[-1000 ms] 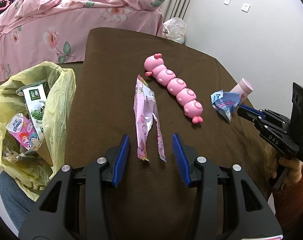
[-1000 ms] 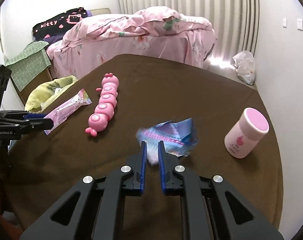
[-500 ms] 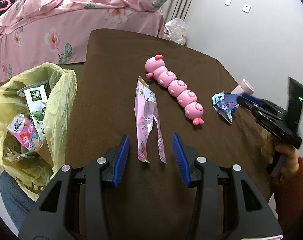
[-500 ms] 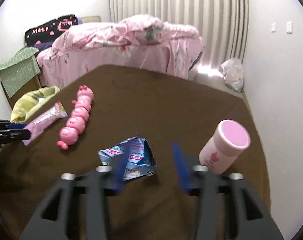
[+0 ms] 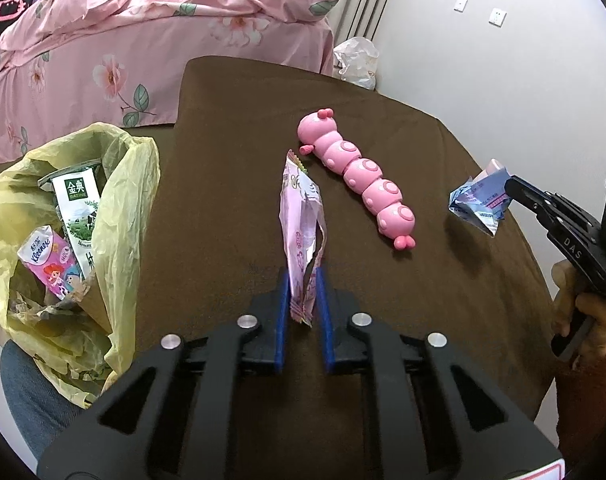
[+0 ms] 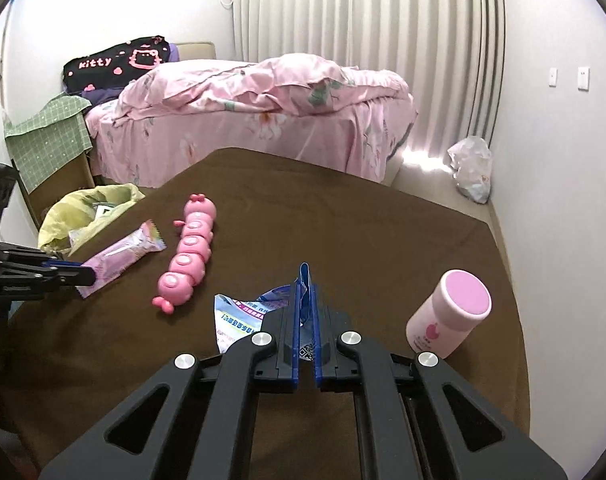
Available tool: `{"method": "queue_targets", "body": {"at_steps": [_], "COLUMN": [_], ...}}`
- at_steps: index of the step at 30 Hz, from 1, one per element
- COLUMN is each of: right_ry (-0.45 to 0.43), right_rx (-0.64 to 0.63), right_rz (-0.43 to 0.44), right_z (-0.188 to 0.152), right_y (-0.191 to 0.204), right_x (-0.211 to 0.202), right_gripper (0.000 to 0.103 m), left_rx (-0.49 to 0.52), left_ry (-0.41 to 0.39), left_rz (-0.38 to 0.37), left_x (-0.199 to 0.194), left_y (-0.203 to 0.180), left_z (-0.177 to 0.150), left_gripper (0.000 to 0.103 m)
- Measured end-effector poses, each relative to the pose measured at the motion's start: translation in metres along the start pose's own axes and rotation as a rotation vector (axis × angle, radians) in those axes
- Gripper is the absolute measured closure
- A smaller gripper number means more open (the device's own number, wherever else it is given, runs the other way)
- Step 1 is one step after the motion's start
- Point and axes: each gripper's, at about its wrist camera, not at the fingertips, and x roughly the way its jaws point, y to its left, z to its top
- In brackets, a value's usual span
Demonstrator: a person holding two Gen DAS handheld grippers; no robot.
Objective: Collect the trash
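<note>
A torn pink snack wrapper [image 5: 301, 216] lies lengthwise on the brown table [image 5: 231, 120]. Its near end stands pinched between the blue pads of my left gripper [image 5: 303, 276], whose jaws are closing on it. At the right, a crumpled blue-and-white wrapper [image 5: 479, 200] hangs just above the table. My right gripper [image 6: 306, 280] is closing its jaws tight on a fold of that blue wrapper [image 6: 239, 316]. A yellow plastic bag [image 5: 135, 200] with a milk carton and a tissue pack inside sits open at the table's left edge.
A pink caterpillar toy [image 5: 359, 176] lies between the two wrappers. A pink-capped bottle [image 6: 447, 316] stands right of my right gripper. Beyond the table are a pink bed [image 5: 143, 20] and a white bag [image 5: 357, 60] on the floor. A person's hand holds the right gripper.
My left jaws went from wide open to pinching the pink wrapper's near end. My right gripper opened over the blue wrapper, then closed on it and raised it off the table.
</note>
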Motion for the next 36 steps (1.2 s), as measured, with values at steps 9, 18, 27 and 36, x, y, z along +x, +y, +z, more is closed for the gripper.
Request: {"method": "queue_targets", "body": {"at_steps": [9, 18, 27, 36], "right_ry": [-0.03, -0.026, -0.094, -0.126], "right_rx": [-0.006, 0.036, -0.05, -0.157], "right_rz": [-0.005, 0.017, 0.073, 0.183], "right_z": [0.008, 0.008, 0.045, 0.094], "right_y": [0.005, 0.003, 0.04, 0.091], "right_x": [-0.014, -0.018, -0.018, -0.002], "right_gripper": [0.097, 0.097, 0.097, 0.097], "left_rx": [-0.016, 0.061, -0.101, -0.264], "left_ry": [-0.078, -0.015, -0.095, -0.283], "left_rz": [-0.048, 0.024, -0.006, 0.148], "left_x": [-0.017, 0.018, -0.012, -0.092], "left_y": [0.002, -0.008, 0.039, 0.12], "left_z": [0.006, 0.022, 0.018, 0.017], "left_gripper": [0.085, 0.055, 0.097, 0.097]}}
